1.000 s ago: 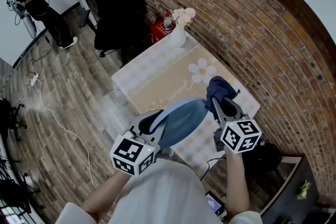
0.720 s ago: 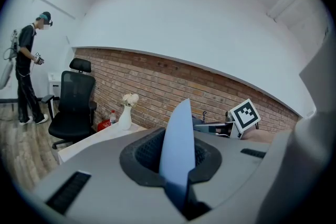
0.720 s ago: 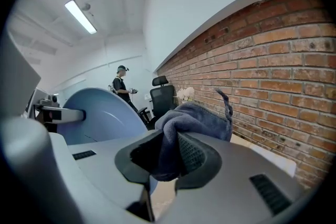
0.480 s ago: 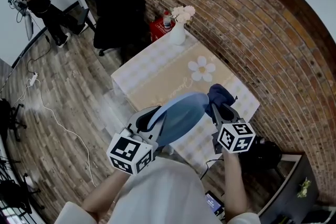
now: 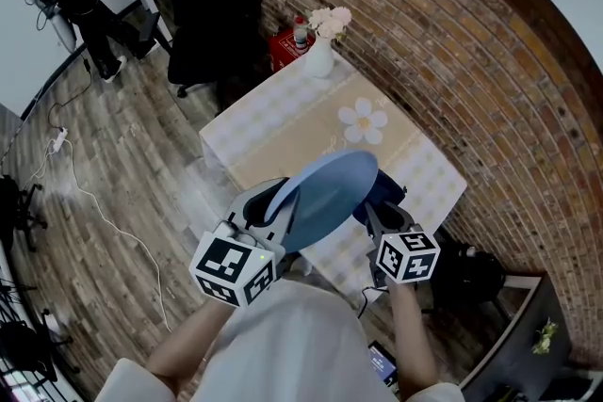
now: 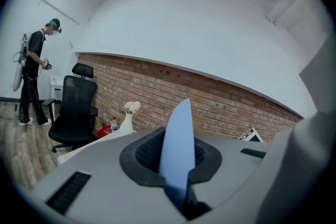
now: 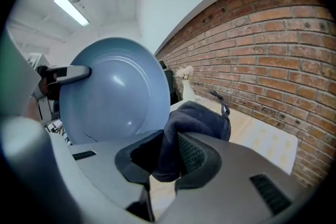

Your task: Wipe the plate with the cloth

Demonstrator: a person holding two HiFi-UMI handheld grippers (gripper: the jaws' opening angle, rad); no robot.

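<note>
Starting at your left gripper [image 5: 270, 209]: its jaws are clamped on the rim of the blue plate [image 5: 328, 195], which hangs tilted in the air over the near edge of the table [image 5: 283, 132]. Over the last second you have swung the plate's far rim up and out over the table, so from your head it now covers most of the dark blue cloth [image 7: 202, 119], which a second ago sat clear of it. The cloth is bunched between the jaws of your right gripper [image 7: 167, 159], which are squeezed onto it, and that gripper has slid in under the plate. The plate's face is now turned toward the cloth and just beside it. I judge you are set for a wiping stroke, though contact cannot be told yet.
</note>
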